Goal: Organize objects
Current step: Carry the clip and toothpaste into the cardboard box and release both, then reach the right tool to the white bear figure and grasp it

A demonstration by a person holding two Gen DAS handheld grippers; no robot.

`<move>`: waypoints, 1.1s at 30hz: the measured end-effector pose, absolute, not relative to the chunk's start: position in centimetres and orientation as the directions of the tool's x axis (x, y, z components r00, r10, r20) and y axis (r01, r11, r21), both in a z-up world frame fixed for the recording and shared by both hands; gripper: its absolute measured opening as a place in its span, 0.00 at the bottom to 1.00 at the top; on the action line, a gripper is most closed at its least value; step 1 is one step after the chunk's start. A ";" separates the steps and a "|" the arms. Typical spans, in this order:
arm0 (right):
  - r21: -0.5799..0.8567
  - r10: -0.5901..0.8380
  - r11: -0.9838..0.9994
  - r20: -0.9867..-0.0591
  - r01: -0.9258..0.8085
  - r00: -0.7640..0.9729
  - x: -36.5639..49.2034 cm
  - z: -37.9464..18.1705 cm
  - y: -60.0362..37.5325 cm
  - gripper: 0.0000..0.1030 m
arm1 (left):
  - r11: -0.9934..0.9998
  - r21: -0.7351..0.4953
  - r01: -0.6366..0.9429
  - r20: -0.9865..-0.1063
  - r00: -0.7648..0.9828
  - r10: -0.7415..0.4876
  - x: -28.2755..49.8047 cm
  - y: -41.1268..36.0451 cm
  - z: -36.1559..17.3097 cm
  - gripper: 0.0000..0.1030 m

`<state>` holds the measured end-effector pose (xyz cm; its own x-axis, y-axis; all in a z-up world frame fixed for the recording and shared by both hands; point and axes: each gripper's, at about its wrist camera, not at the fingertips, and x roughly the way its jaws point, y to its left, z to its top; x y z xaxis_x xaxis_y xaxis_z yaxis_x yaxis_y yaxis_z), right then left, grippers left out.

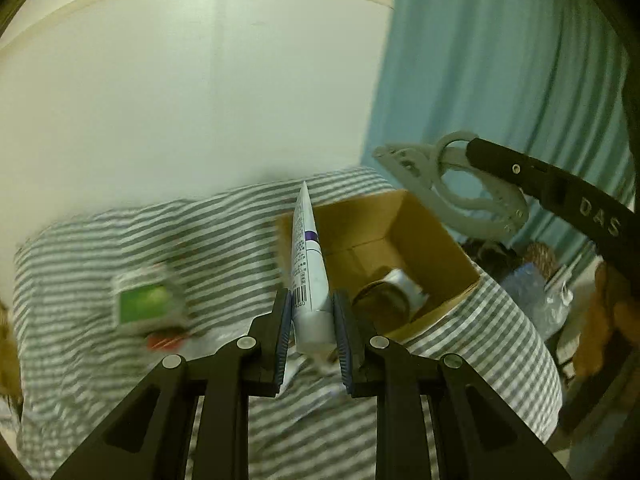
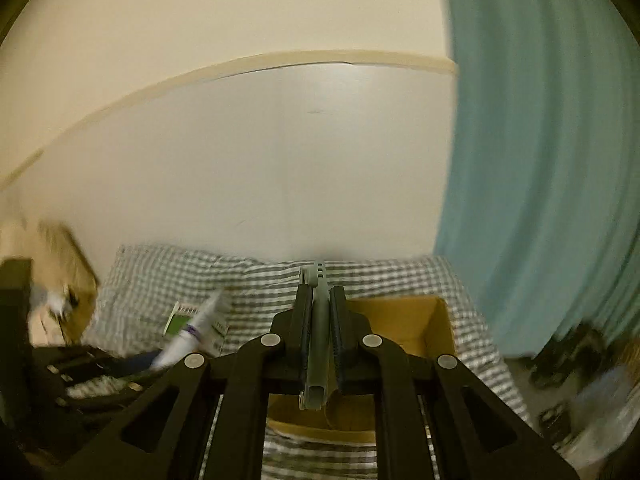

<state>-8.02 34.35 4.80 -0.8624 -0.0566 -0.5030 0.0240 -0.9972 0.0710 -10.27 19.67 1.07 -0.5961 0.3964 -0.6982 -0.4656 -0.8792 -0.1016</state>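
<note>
The left tool (image 1: 312, 320) was clamped on a white tube (image 1: 308, 264) that pointed toward twelve o'clock. The right tool (image 2: 320, 320) was closed on a grey clip (image 2: 318, 344) above the cardboard box (image 1: 420, 240). At nine o'clock of the tube, a green packet (image 1: 148, 300) lay on the striped table (image 1: 240, 216).

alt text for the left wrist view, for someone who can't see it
The left gripper clamps the cap end of a white tube that points up and away, near an open cardboard box on a grey-striped cloth. The right gripper holds a grey tool above the box; a blurred green-and-white packet lies left.
</note>
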 end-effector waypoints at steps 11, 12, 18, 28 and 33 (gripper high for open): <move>0.162 -0.031 -0.983 -0.600 -0.083 -0.799 -13.2 -4.4 40.3 0.08 | -0.850 -0.047 -0.524 -0.793 -0.499 0.351 -15.8 28.0 -6.1 0.20; 0.174 -0.029 -0.980 -0.608 -0.098 -0.794 -13.6 -5.3 40.7 0.09 | -0.850 -0.045 -0.525 -0.797 -0.494 0.347 -16.1 28.2 -6.5 0.20; 0.308 -0.082 -0.944 -0.566 -0.118 -0.820 -13.8 -6.8 42.0 0.58 | -0.852 -0.015 -0.523 -0.819 -0.482 0.310 -16.9 28.6 -7.7 0.28; 0.244 -0.051 -0.965 -0.538 -0.097 -0.841 -9.7 -2.6 38.9 0.68 | -0.905 0.069 -0.419 -0.755 -0.616 0.228 -13.1 23.0 -2.0 0.80; 0.189 -0.060 -0.981 -0.529 -0.049 -0.846 -6.3 0.4 36.1 0.71 | -0.927 0.132 -0.352 -0.673 -0.718 0.177 -9.5 17.6 1.5 0.94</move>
